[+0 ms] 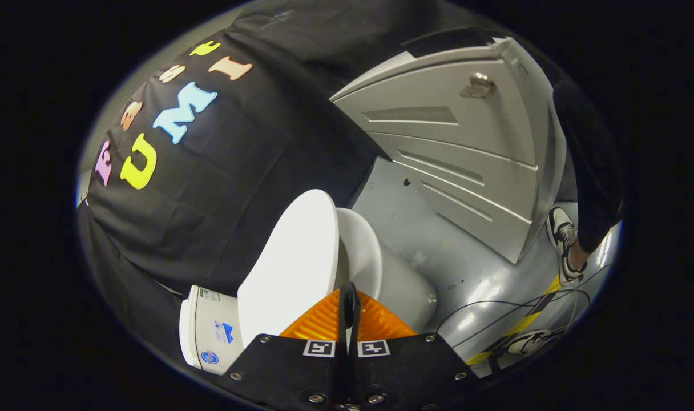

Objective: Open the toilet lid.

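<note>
Just ahead of jaws: toilet lid (293, 262) raised off bowl (392, 279); gripper (348, 302) jaws nearly together, gripping nothing.

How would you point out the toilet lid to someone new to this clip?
Start at the black cloth wall; the white toilet stands at its foot. The toilet lid is the flat white oval raised against the tank, just ahead of the gripper, whose fingers look closed together. Unlike the bowl, it is thin and flat.
</note>
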Motion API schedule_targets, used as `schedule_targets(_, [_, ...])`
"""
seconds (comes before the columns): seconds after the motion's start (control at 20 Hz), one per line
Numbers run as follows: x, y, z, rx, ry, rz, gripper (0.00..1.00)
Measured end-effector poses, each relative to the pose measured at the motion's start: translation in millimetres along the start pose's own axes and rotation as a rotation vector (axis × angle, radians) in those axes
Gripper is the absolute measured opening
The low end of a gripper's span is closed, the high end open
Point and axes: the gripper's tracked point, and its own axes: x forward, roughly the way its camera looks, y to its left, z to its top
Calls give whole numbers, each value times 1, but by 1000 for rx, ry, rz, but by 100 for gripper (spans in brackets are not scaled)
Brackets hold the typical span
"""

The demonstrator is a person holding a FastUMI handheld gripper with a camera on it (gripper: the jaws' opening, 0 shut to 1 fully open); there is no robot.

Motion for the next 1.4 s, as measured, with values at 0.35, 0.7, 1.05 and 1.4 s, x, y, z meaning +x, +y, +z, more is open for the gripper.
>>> schedule_targets(0.35, [-26, 38, 17, -102, -58, -29, 0])
schedule_targets(0.7, [-57, 88, 30, -242, -136, -37, 0])
schedule_targets(1.05, [-82, 138, 35, -364, -198, -49, 0])
schedule_targets(1.4, [-103, 184, 34, -500, -250, -49, 0])
